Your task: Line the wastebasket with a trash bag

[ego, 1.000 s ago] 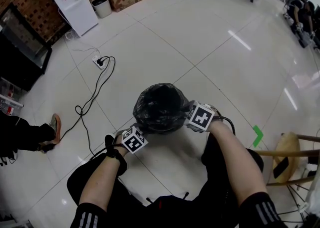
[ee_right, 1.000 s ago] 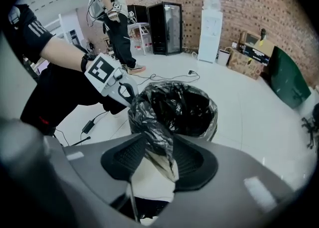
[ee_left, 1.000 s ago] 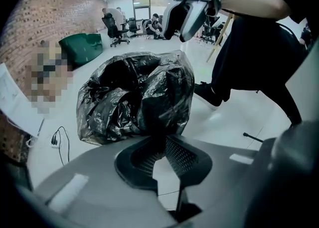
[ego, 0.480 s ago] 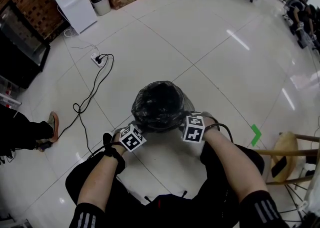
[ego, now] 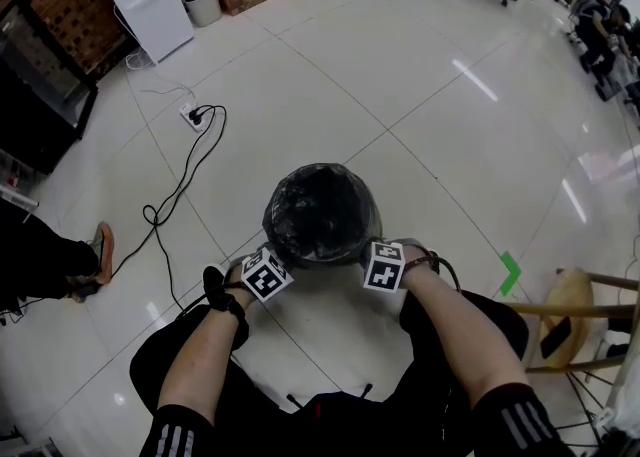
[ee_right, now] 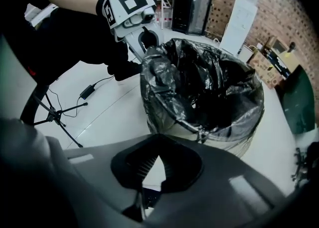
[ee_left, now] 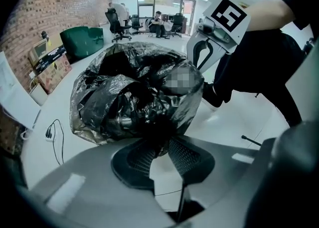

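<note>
Gripper views alone reveal left gripper's (ee_left: 158,147) jaws clamping trash bag (ee_left: 129,97), right gripper's (ee_right: 159,157) just closed empty.

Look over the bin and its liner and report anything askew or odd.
The black plastic trash bag sits unevenly: in the left gripper view it bulges in loose, crumpled folds above the round wastebasket instead of lying smooth. Its edge is folded over the rim. No tear or spill shows.

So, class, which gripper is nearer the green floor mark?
Right. The right gripper is beside the bin, toward the green mark; the left gripper, jaws just eased wider on the bag, is farther left.
</note>
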Motion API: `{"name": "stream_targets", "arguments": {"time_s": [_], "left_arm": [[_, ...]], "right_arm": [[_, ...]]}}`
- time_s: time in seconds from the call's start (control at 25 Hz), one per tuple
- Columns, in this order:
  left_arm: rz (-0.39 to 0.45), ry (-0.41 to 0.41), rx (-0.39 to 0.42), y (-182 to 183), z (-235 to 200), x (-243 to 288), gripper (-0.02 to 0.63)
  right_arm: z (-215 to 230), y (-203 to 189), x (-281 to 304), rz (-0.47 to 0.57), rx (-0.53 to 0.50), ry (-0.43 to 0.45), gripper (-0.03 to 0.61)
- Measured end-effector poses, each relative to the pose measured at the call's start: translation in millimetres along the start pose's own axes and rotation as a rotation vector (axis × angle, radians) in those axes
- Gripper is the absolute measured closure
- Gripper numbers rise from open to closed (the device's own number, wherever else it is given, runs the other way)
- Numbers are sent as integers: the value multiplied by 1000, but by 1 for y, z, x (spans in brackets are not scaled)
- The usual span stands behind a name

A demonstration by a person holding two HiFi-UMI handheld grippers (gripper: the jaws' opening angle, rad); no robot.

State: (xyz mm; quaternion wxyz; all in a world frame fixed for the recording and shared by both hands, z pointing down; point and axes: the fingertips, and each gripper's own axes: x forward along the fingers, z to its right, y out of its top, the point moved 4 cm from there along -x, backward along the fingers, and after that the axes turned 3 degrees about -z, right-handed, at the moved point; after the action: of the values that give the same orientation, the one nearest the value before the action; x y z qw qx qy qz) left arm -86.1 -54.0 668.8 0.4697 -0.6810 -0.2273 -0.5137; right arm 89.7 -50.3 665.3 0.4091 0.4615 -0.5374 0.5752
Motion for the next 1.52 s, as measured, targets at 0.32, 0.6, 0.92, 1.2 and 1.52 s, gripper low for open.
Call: {"name": "stream_targets", "arguments": {"time_s": [0.32, 0.6, 0.92, 1.2, 1.52], "left_arm": [[-25, 0, -25, -5, -6, 19, 540], [-18, -13, -28, -6, -4, 1, 500], [-11, -10, -49, -16, -13, -39, 488], [45, 38, -165, -7, -57, -81, 474], [-3, 16, -116, -4, -62, -56, 456]], "right_arm": [[1, -6, 32, 90, 64, 0, 569], [-16, -1, 9, 103, 104, 144, 442], [-16, -8, -47, 144, 193, 259, 410], [49, -1, -116, 392, 322, 162, 376], [127, 3, -123, 321, 217, -21, 331]]}}
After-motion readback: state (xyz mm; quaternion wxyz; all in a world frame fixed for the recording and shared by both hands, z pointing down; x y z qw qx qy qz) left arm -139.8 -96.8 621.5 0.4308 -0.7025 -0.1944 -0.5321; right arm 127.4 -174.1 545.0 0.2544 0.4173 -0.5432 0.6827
